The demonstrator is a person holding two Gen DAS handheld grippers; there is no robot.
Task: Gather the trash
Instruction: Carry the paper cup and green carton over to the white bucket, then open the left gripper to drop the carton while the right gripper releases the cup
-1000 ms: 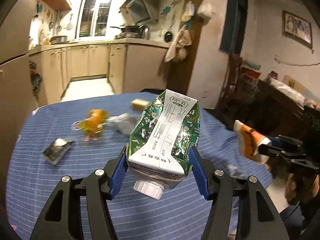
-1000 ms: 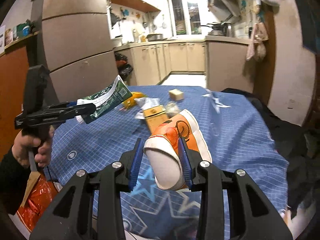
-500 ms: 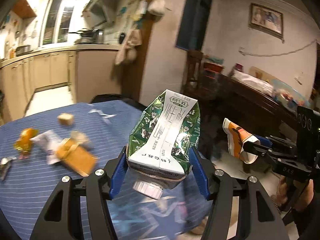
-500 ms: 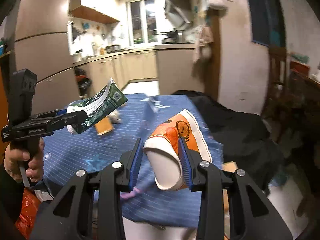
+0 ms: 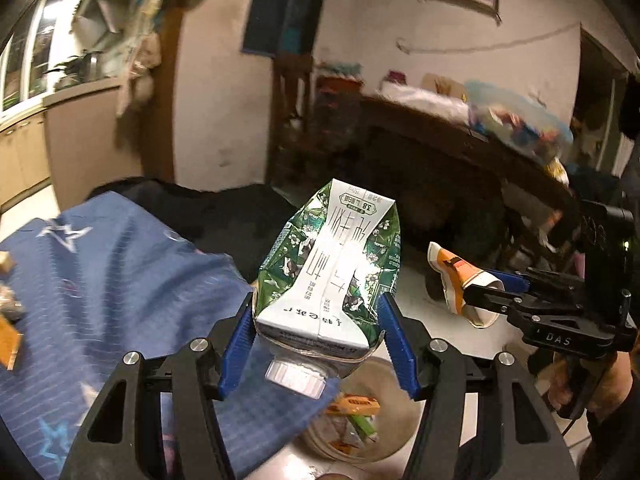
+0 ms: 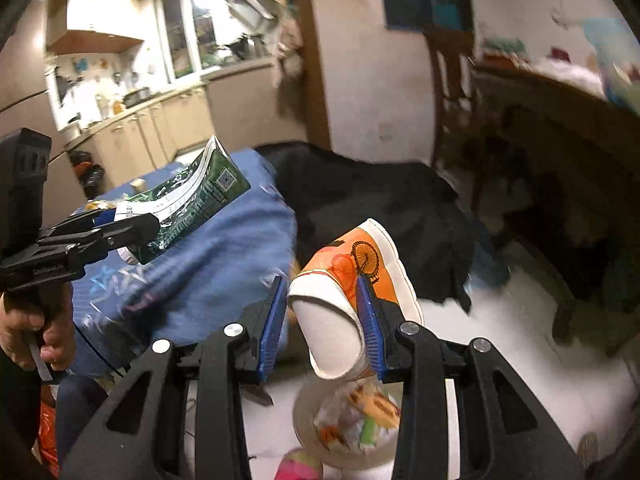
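Observation:
My left gripper (image 5: 318,344) is shut on a crushed green and white milk carton (image 5: 332,264), cap end toward the camera. The same carton (image 6: 192,200) and left gripper (image 6: 120,226) show at the left of the right wrist view. My right gripper (image 6: 322,320) is shut on a squashed orange and white paper cup (image 6: 348,276) with a bicycle print; the cup (image 5: 460,284) also appears at the right of the left wrist view. Both loads hang past the table edge, above a round trash bin (image 6: 320,436) on the floor, which holds wrappers. The bin (image 5: 400,436) lies under the carton.
The table with a blue striped cloth (image 5: 100,280) is at the left; its corner drapes down beside the bin. A dark garment (image 6: 380,200) lies over a seat behind. A dark wooden sideboard (image 5: 460,152) lines the right wall. A person's hand (image 6: 36,332) grips the left handle.
Both grippers swung right, off the table top to its edge, carrying the carton and the cup. The trash bin on the floor has come into view below them.

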